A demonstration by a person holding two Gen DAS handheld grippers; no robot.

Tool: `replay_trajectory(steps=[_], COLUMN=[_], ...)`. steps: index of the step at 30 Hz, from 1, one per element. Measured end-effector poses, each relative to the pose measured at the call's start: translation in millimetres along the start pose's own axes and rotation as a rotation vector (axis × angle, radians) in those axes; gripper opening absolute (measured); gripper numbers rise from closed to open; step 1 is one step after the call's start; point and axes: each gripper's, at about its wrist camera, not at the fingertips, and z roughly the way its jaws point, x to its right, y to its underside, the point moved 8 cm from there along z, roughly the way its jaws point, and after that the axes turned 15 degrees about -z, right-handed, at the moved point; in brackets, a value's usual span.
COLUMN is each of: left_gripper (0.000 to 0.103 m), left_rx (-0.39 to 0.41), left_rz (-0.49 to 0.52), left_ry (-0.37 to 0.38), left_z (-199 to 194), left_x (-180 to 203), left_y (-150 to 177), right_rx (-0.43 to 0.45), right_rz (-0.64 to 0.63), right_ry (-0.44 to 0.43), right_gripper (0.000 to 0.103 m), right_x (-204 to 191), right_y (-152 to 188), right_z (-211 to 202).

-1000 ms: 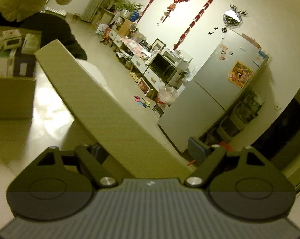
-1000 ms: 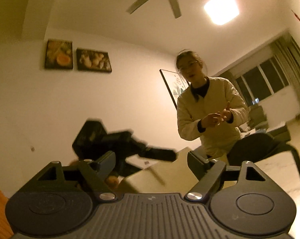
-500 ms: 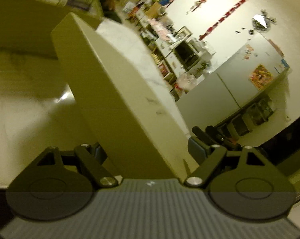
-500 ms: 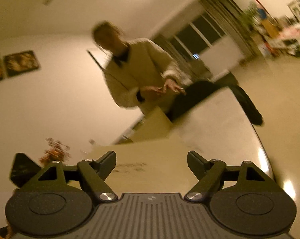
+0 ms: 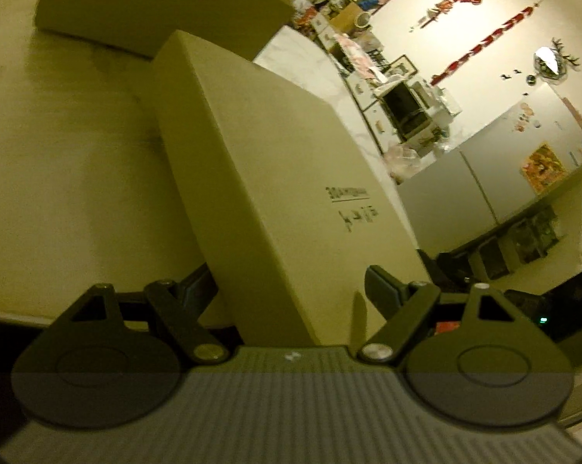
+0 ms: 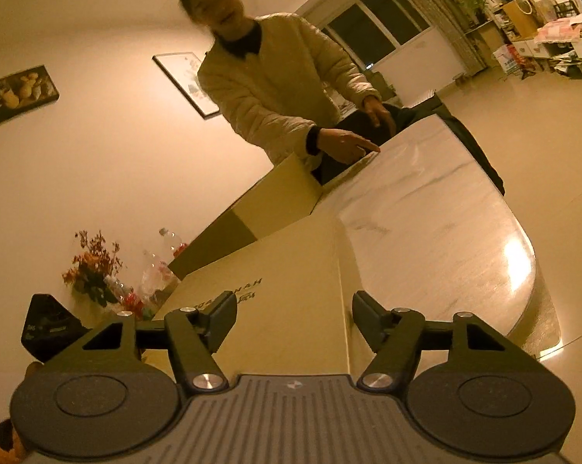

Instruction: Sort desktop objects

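Marble worktop [image 6: 438,208], living room behind. Cardboard box [image 5: 275,178] between both claws: left claw [image 5: 291,286] spread, gripping box; right claw [image 6: 295,313] closing, not yet pinching. Step: two-handed box grasp. Next: firm squeeze.

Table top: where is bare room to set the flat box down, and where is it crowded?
Bare marble lies right of the flat box, out to the table's rounded edge, and between it and the big carton. Crowded at the far end: open carton, a person's hand.
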Motion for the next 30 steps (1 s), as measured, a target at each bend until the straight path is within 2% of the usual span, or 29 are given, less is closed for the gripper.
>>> replay_trajectory(steps=[9,15,19,22,23,30], left_gripper=[0.086,0.087,0.088,0.088,0.088,0.088], left_rx=[0.046,0.071,0.082,0.091,0.092,0.08], left_rz=[-0.003,-0.015,-0.027,-0.046,-0.06,-0.152], left_ry=[-0.056,-0.05,-0.015,0.018,0.035,0.13], left_z=[-8.7,-25.8,-37.4,-43.2,-44.9,-46.9], left_x=[-20.5,-39.2,-49.3,-57.2,-60.6,-80.4], left_y=[-1.9,-1.7,2.7,4.9,5.7,13.8], right_rx=[-0.047,-0.061,-0.073,-0.093,-0.093,-0.054], right_rz=[-0.021,0.043,0.101,0.159,0.183,0.337], right_ry=[-0.051,-0.133,-0.184,-0.191,-0.2,-0.291], right_gripper=[0.07,0.075,0.076,0.076,0.074,0.074], right_x=[-22.8,-32.6,-33.9,-26.7,-24.4,-12.7], right_y=[9.2,18.0,26.8,35.4,38.0,49.8], right_z=[8.6,6.2,7.2,10.0,10.0,7.1])
